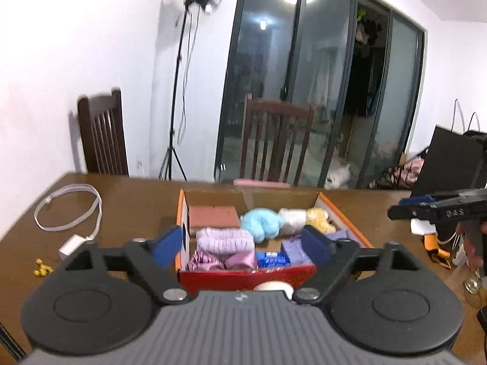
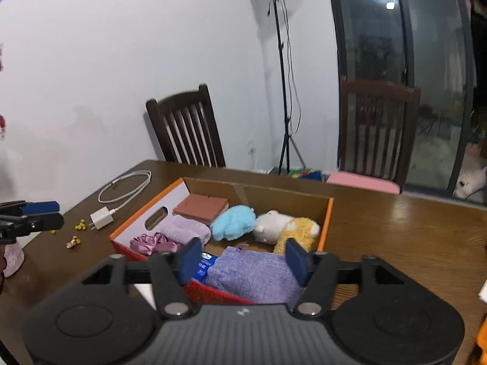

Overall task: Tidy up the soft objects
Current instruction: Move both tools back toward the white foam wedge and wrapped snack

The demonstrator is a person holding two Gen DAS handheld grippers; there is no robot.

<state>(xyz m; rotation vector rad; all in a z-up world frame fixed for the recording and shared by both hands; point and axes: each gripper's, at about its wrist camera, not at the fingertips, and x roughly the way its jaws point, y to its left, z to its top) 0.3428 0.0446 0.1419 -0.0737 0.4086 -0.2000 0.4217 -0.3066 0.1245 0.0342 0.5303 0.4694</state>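
Fluffy plush toys (image 1: 261, 223) fill the cardboard box (image 1: 246, 194); left gripper (image 1: 242, 245) and right gripper (image 2: 242, 260) gape, empty.

Left hand-held gripper (image 1: 242, 243): you hold it level, its blue pads spread wide apart with nothing between them.
Right hand-held gripper (image 2: 242, 261): your fingers here are parted too, gripping nothing.
Relative pose: each of your tools shows at the edge of the other's view (side-on, so its jaw gap cannot be read there), well apart.
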